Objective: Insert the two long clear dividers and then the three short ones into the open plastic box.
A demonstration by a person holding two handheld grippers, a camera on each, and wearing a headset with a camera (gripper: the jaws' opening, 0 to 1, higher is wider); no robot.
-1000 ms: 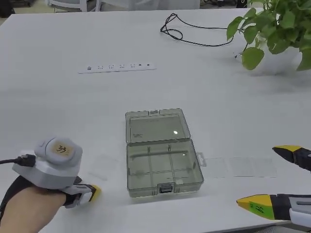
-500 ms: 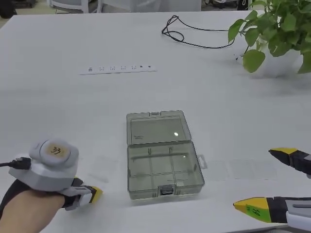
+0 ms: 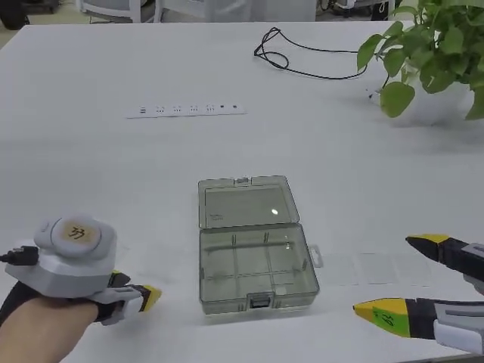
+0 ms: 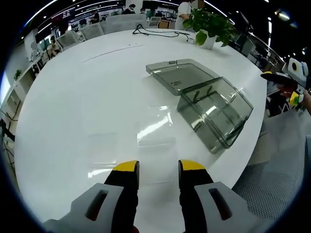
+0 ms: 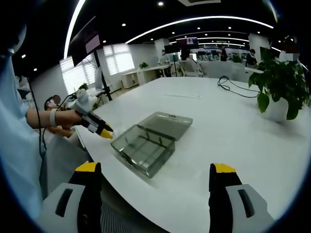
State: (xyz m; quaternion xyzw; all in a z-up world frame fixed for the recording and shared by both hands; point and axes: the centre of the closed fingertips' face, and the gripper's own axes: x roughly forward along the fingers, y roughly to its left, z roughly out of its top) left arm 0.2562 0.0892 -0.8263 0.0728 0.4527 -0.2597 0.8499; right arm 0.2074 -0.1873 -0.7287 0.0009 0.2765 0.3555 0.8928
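Note:
The smoky clear plastic box lies open mid-table, its lid flat behind it. Thin clear dividers lie flat on the table just right of the box. More clear dividers lie just ahead of my left gripper, between it and the box. The left gripper rests low at the box's left, open by a narrow gap with nothing in it. My right gripper hovers at the right, wide open and empty, near the right-hand dividers. The box lies ahead of it, slightly to the left.
A white power strip lies further back. A black cable and a potted plant sit at the far right. The table's near edge runs just below both grippers.
The right gripper has edged left, toward the dividers and the box. The left gripper has stayed about where it was. The head camera has tilted a little.

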